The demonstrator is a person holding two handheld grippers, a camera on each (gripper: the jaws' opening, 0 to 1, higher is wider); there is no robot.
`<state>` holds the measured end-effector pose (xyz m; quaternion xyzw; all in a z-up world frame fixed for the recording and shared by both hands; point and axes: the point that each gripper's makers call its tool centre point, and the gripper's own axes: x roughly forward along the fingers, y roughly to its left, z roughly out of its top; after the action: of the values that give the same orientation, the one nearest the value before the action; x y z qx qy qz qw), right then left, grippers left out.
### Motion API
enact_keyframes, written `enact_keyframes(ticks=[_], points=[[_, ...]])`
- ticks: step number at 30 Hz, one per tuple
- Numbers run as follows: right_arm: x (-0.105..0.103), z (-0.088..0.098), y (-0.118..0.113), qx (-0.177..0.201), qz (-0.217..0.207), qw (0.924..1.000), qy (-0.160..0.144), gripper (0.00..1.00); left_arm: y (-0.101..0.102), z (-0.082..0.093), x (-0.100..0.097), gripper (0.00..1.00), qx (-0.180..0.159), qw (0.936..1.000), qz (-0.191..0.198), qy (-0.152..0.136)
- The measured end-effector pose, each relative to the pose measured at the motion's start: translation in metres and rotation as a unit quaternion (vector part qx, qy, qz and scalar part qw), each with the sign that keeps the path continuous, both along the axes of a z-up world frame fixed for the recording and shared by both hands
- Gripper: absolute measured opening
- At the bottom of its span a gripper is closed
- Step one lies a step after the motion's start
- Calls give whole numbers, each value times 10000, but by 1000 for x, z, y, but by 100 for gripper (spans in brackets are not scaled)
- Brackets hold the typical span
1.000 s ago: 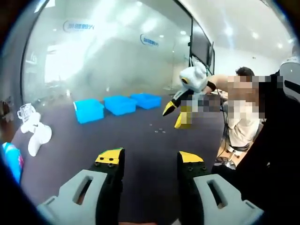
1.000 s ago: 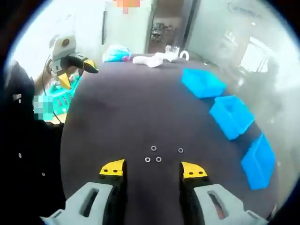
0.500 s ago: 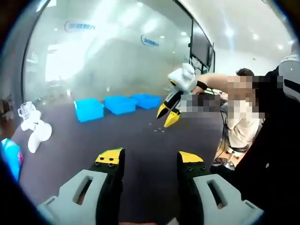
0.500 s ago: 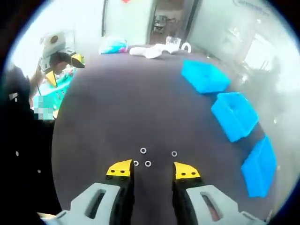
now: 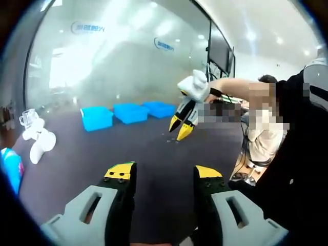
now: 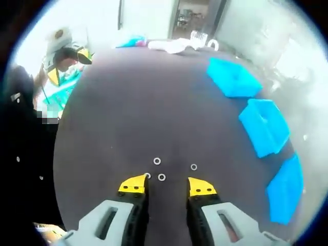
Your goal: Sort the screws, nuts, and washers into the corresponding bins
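The tabletop (image 6: 128, 113) is a dark purplish grey, plain and unpatterned. Three bins (image 6: 264, 125) on it are bright blue. The small washers (image 6: 157, 161) are pale silver rings. The right claw (image 6: 165, 185) has yellow tips on black jaws with light grey bodies; the left claw (image 5: 164, 171) shares those colours. A white object (image 5: 38, 144) lies beside a turquoise one (image 5: 11, 169).

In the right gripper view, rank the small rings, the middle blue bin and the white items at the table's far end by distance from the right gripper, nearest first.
1. Small rings: on the dark table just past the right gripper.
2. Middle blue bin: to the right, partway up the table.
3. White items: farthest, at the table's far end.
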<state>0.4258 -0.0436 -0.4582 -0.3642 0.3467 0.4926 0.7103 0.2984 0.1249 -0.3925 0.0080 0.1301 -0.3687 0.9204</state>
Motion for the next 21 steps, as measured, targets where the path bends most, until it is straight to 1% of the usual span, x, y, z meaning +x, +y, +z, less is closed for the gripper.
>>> enact_keyframes(ticks=[6, 11, 21], points=[[2, -2, 2, -129, 166, 9998, -18, 19, 0, -1, -1, 44, -6, 10000, 9, 14], [2, -4, 2, -177, 243, 9995, 35, 15, 2, -5, 0, 43, -6, 10000, 37, 60], [-1, -10, 3, -252, 214, 9991, 271, 10, 3, -7, -1, 43, -10, 10000, 55, 74]])
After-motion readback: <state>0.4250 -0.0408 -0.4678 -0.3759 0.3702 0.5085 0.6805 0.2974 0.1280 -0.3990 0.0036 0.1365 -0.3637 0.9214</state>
